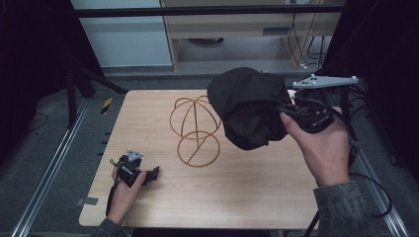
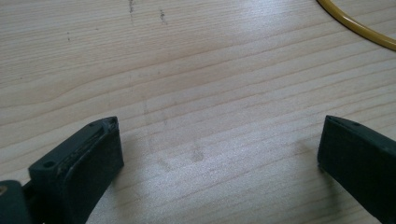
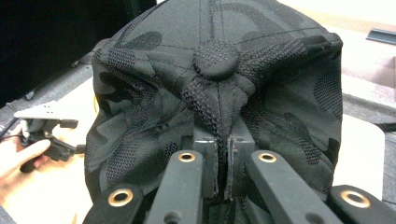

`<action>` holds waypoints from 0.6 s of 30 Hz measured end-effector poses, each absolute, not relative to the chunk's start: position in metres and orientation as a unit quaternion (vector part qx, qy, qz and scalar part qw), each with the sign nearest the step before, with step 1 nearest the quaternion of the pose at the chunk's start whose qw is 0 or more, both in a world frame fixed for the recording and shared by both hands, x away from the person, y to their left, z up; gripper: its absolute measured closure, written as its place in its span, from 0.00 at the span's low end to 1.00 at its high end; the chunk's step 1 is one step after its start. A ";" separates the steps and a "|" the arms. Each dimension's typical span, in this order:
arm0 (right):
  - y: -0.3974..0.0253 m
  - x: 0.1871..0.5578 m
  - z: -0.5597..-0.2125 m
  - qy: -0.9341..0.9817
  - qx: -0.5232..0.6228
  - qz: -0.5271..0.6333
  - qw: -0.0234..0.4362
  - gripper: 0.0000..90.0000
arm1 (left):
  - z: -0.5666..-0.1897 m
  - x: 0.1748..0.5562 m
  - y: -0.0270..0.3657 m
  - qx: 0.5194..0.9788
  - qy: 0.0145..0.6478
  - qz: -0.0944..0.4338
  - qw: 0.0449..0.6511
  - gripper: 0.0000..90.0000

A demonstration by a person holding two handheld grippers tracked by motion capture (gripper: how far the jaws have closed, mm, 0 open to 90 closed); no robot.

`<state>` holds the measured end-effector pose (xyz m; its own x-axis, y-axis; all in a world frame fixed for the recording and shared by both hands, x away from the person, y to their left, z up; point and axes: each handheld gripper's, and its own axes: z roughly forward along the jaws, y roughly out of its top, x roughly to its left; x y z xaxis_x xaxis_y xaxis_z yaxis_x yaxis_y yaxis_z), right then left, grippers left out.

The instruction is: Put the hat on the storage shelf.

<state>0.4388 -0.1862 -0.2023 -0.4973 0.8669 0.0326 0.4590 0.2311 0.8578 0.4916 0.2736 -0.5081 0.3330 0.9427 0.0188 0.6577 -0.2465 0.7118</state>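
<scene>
- Black cap (image 1: 247,106) held up in the air over the right side of the worktop (image 1: 247,187), just beside the yellow wire stand (image 1: 196,129).
- Right tool (image 1: 289,109) – jaws pinched tight on cap fabric near the top button (image 3: 215,59).
- Left tool (image 1: 148,174) – jaws wide apart, holding nothing, low on worktop's near-left part.

I note a light wooden table (image 1: 237,197) on grey floor (image 1: 49,143), metal rails (image 1: 54,163) beside it, a pale cabinet (image 1: 247,29) behind, dark surroundings.
</scene>
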 end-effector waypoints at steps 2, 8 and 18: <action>-0.180 0.441 -0.201 0.751 0.440 0.435 0.232 0.96 | -0.508 0.492 0.274 0.755 0.530 0.230 0.310 0.00; -0.165 0.446 -0.195 0.756 0.430 0.439 0.228 0.96 | -0.508 0.492 0.274 0.755 0.530 0.230 0.310 0.00; -0.138 0.456 -0.188 0.766 0.413 0.443 0.217 0.96 | -0.508 0.492 0.274 0.755 0.530 0.230 0.310 0.00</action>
